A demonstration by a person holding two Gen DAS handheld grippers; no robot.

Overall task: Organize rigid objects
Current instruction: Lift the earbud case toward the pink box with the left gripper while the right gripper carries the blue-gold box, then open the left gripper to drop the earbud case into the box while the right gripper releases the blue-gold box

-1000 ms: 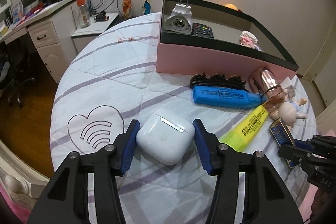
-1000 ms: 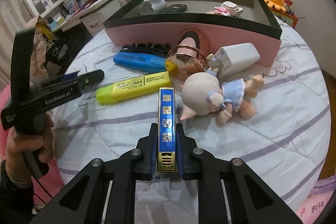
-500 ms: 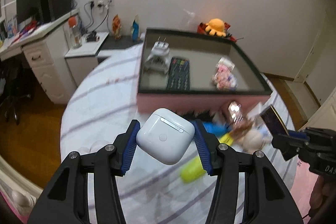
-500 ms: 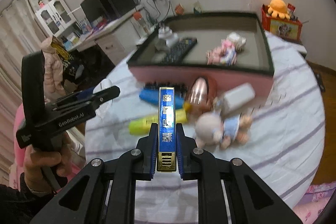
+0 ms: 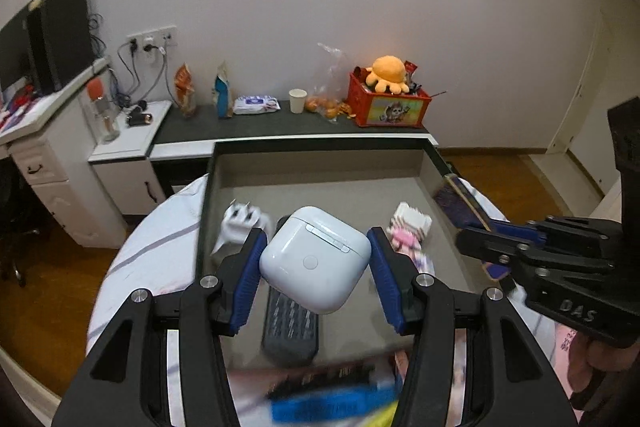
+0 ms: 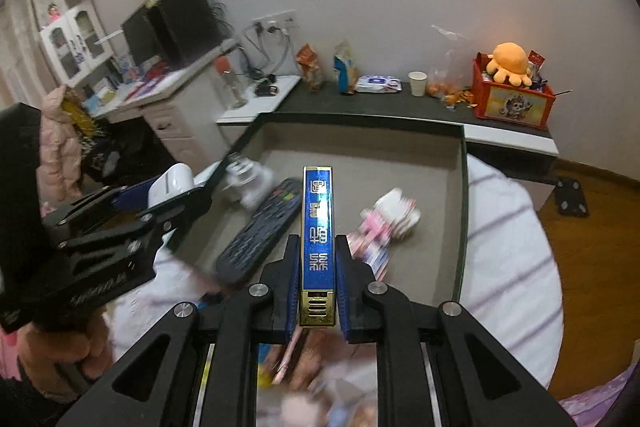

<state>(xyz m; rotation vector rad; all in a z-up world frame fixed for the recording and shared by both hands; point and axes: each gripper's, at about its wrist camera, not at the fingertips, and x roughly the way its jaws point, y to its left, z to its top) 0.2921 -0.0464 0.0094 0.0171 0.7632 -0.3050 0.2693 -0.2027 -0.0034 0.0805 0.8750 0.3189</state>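
My left gripper is shut on a white earbud case, held in the air over the open pink box. My right gripper is shut on a slim blue and gold box, also above the pink box's grey floor. Inside the box lie a white plug adapter, a black remote control and a small pink and white toy. In the right wrist view the left gripper with the white case hangs over the box's left wall. The right gripper shows at the right of the left wrist view.
The box sits on a round table with a white, purple-striped cloth. Blurred markers and a doll lie on the cloth in front of the box. Behind stand a dark shelf, a red crate with an orange plush and a white desk.
Both grippers rose from the tablecloth and moved forward over the pink box, each keeping its hold. The markers and doll dropped to the bottom edge of both views.
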